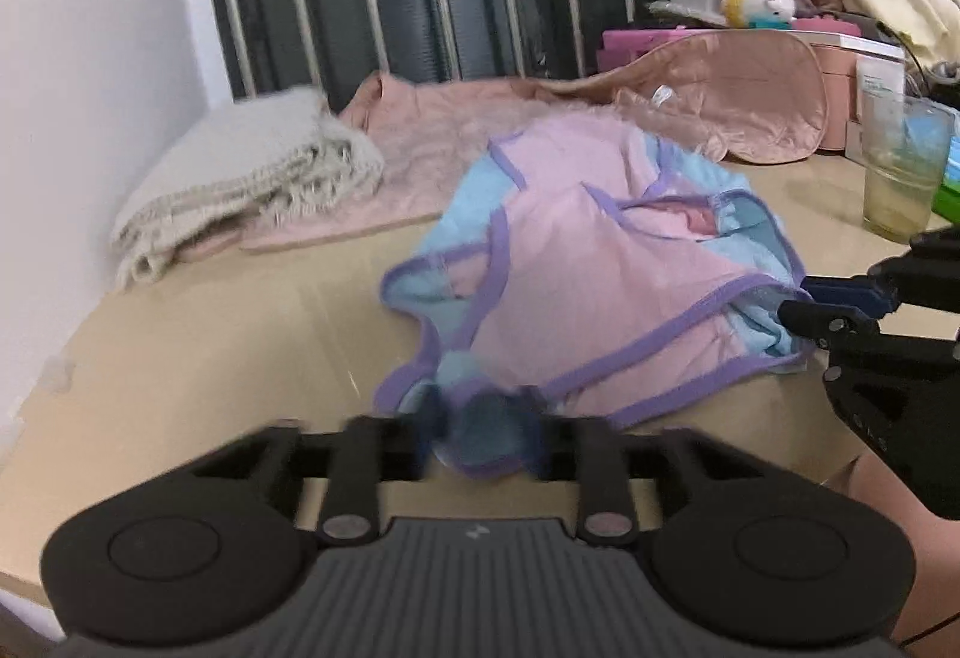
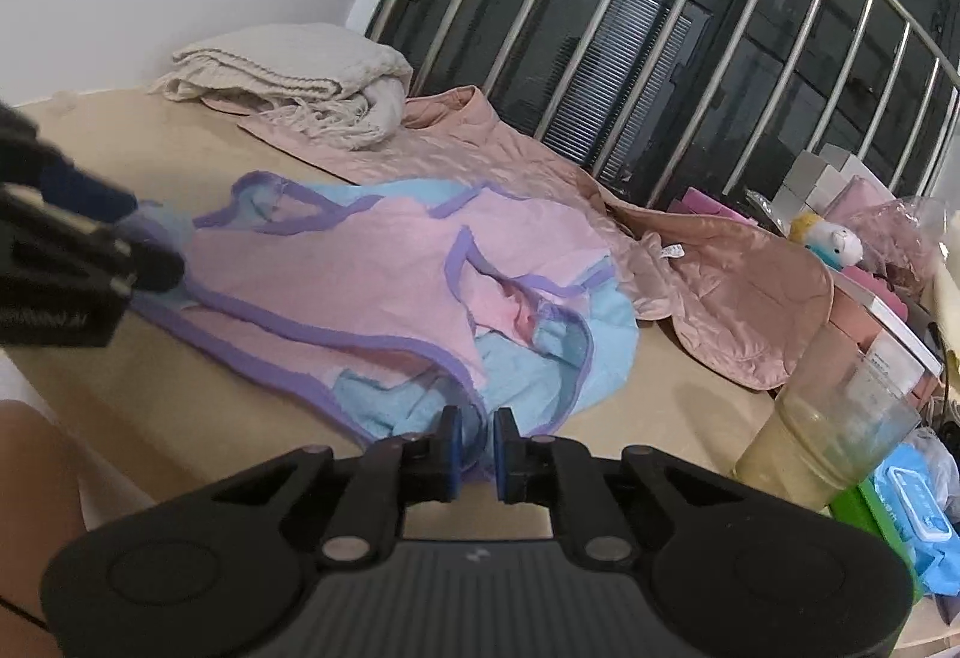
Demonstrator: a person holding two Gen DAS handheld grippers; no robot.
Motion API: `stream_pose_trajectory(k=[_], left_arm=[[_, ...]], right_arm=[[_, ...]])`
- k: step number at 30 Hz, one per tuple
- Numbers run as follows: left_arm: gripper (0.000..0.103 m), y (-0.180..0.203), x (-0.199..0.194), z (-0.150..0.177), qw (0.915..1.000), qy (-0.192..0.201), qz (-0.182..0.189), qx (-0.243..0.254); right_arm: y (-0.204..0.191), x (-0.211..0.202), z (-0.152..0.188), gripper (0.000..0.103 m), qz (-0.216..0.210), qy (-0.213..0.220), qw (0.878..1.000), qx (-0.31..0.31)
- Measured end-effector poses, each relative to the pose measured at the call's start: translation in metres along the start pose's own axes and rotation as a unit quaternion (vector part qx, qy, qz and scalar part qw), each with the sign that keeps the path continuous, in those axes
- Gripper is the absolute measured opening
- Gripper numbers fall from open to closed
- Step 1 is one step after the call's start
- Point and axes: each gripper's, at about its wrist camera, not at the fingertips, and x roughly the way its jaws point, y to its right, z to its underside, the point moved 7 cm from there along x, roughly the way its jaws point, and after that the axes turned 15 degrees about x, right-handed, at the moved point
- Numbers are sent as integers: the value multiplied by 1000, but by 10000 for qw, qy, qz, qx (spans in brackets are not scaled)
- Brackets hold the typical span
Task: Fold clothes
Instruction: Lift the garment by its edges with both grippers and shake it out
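Pink and blue purple-trimmed cotton garment [image 1: 600, 292] on beige desk [image 1: 198, 358], left gripper [image 1: 483, 427] and right gripper [image 2: 477, 448] each clamped on its near hem.

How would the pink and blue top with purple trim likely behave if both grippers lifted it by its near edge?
The top looks thin and already lies rumpled, so it would probably hang limp and sag between the left gripper and right gripper. It is likely light for its size. Its loose straps could trail or twist, and it should slide easily over the smooth table.

Both claws [image 2: 477, 448] pinch garment [image 2: 372, 286] — table [image 2: 180, 406].
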Motion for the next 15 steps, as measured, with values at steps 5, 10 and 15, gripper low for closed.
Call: stream_pose_trajectory(k=[5,10,15], left_arm=[[2,-23,-15,5,9957,305,-138,-867],[2,-28,-26,11,9921,410,-263,-1158],[2,-32,-27,20,9885,396,-318,-1428]], right_arm=[[16,-7,-5,5,13,145,9990,429],[13,-11,-1,15,-115,140,9990,399],[6,-3,2,16,-36,129,9994,312]])
